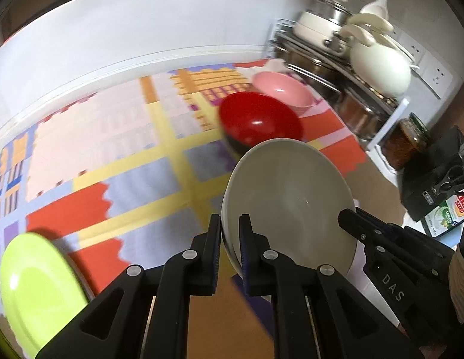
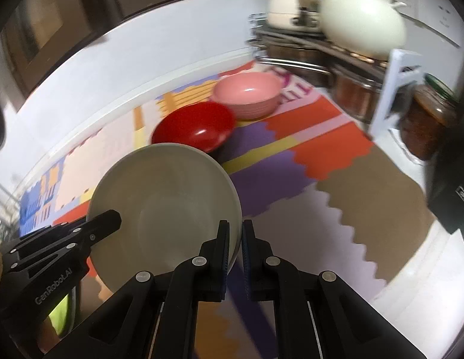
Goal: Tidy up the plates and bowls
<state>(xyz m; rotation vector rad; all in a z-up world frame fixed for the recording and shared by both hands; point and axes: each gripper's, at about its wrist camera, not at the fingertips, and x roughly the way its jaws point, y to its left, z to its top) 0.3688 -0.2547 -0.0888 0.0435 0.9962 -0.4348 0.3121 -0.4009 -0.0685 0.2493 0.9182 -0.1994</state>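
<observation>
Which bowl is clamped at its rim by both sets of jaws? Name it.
The grey bowl: lifted, its rim pinched by the left gripper and right gripper. The red bowl and pink bowl sit untouched on the mat.

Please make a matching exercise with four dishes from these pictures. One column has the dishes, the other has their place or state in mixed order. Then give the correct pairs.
Column 1
1. grey bowl
2. red bowl
3. pink bowl
4. lime plate

Column 2
A. near the metal rack, behind the red one
B. at the near left corner of the mat
C. gripped on its rim by both grippers
D. on the mat, just beyond the held dish

Pairs: 1-C, 2-D, 3-A, 4-B
</observation>
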